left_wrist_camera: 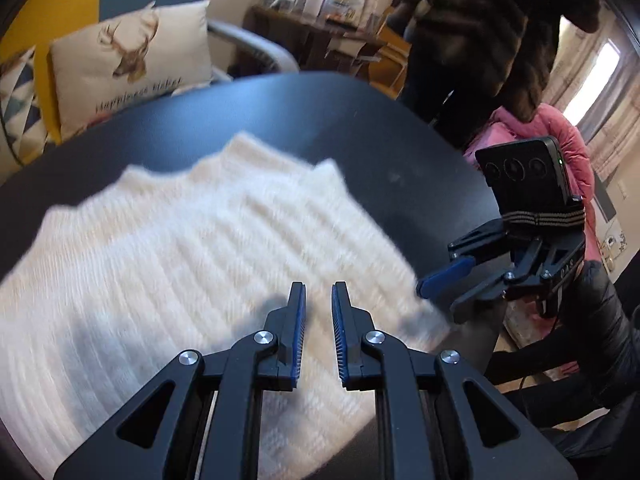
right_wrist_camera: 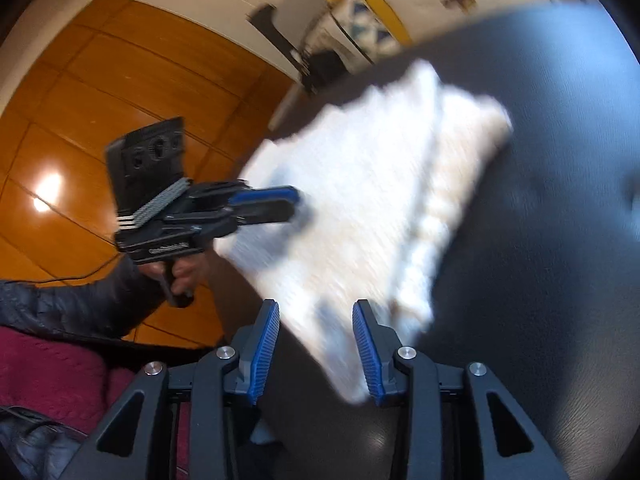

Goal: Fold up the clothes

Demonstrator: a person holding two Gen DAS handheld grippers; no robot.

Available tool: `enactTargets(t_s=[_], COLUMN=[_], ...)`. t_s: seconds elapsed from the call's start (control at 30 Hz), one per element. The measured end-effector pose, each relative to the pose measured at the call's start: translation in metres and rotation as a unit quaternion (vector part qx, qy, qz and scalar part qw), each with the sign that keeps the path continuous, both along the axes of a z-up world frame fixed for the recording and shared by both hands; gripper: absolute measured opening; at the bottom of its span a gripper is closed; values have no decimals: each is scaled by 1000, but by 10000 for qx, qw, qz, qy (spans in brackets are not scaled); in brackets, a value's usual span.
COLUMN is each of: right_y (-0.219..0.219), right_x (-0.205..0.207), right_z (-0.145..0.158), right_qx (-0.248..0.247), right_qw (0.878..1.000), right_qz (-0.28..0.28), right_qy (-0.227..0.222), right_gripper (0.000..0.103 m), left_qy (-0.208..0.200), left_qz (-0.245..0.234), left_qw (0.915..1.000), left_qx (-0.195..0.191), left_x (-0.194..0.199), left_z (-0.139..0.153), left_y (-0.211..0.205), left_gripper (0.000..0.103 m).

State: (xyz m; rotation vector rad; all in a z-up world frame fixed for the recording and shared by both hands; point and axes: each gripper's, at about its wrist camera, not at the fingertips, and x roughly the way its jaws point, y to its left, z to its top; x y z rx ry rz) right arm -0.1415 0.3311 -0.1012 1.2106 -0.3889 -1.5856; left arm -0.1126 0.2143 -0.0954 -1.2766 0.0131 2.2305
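Observation:
A white ribbed knit sweater (left_wrist_camera: 180,240) lies folded flat on the round black table (left_wrist_camera: 360,128), blurred by motion. My left gripper (left_wrist_camera: 319,292) hovers over the sweater's near part. Its jaws stand a narrow gap apart with nothing between them. At the sweater's right edge my right gripper (left_wrist_camera: 438,300) is open and empty. In the right wrist view the sweater (right_wrist_camera: 360,200) stretches away across the table (right_wrist_camera: 540,200). The right gripper (right_wrist_camera: 316,308) is wide apart above its near corner without touching it. The left gripper (right_wrist_camera: 297,205) hangs over the sweater's left edge.
A deer-print pillow (left_wrist_camera: 128,56) and a grey chair arm (left_wrist_camera: 256,48) stand behind the table. A person in a dark fur coat (left_wrist_camera: 480,40) and a pink jacket (left_wrist_camera: 560,140) are at the right. Wooden floor (right_wrist_camera: 100,100) and red cloth (right_wrist_camera: 52,380) lie left of the table.

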Motion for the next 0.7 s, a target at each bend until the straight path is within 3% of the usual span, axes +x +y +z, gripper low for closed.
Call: enactTargets(t_s=[0.07,0.13,0.23,0.47,0.7], right_y=[-4,-13,-32,-31,-46], right_x=[-3,-8,-15,-23,-47], right_z=[13,15,-4,37,7], right_qx=[-31,176,1146,758,1140], right_qw=[9998,9994,9931,9950,9919], right_qz=[-64,-125,-155,-270,-537], right_qy=[194,277,173,600,166], right_gripper=[39,39,37,38,38], left_qy=[118,44,-436,107,-847], left_qz=[58,282,529,359,603], left_qw=[9999,9988,9963,9992,9942], left_qx=[-75,-408,-511,-160,-259], left_x=[-15,-33,-51,-77,-128], left_z=[2,-9,-30,1,-54], left_y=[4,7,-4,4,8], left_gripper=[14,14,14,19,19])
